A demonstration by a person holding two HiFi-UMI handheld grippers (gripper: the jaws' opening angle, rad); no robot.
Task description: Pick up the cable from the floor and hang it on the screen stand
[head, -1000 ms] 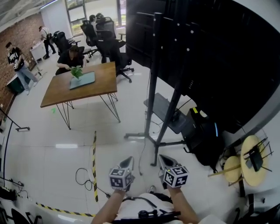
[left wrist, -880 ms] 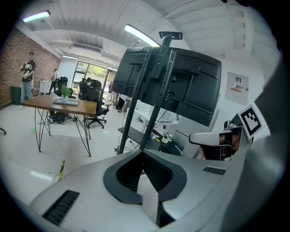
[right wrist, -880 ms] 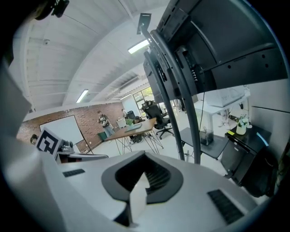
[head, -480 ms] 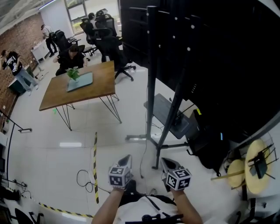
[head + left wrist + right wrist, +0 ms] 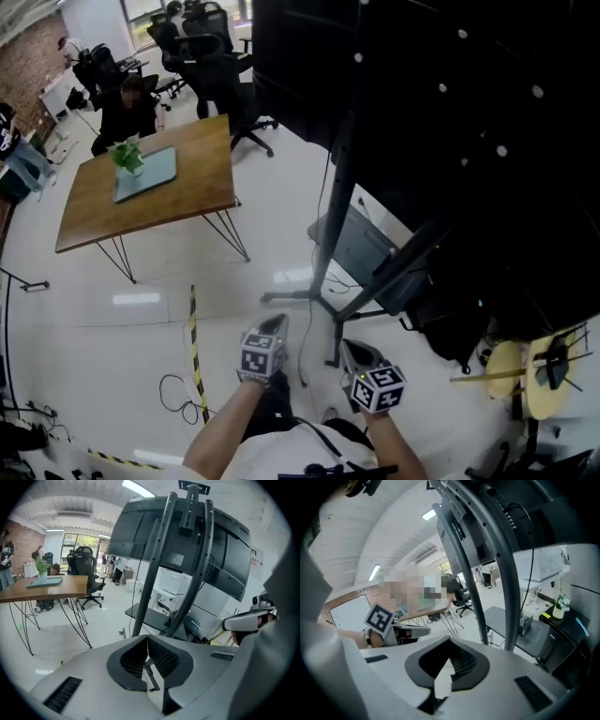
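The grey left gripper (image 5: 276,322) and grey right gripper (image 5: 348,347) are shut and empty. The thin black cable (image 5: 172,392) lies looped on the white floor (image 5: 103,347) (beside the yellow-and-black striped tape (image 5: 195,361)). Open wide before reaching down.

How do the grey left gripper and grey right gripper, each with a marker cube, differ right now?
The left gripper reaches farther forward; the right gripper sits nearer the person's body. The left gripper is closer to the thin black cable looped on the floor; the right gripper is farther from it. Both are shut and empty.
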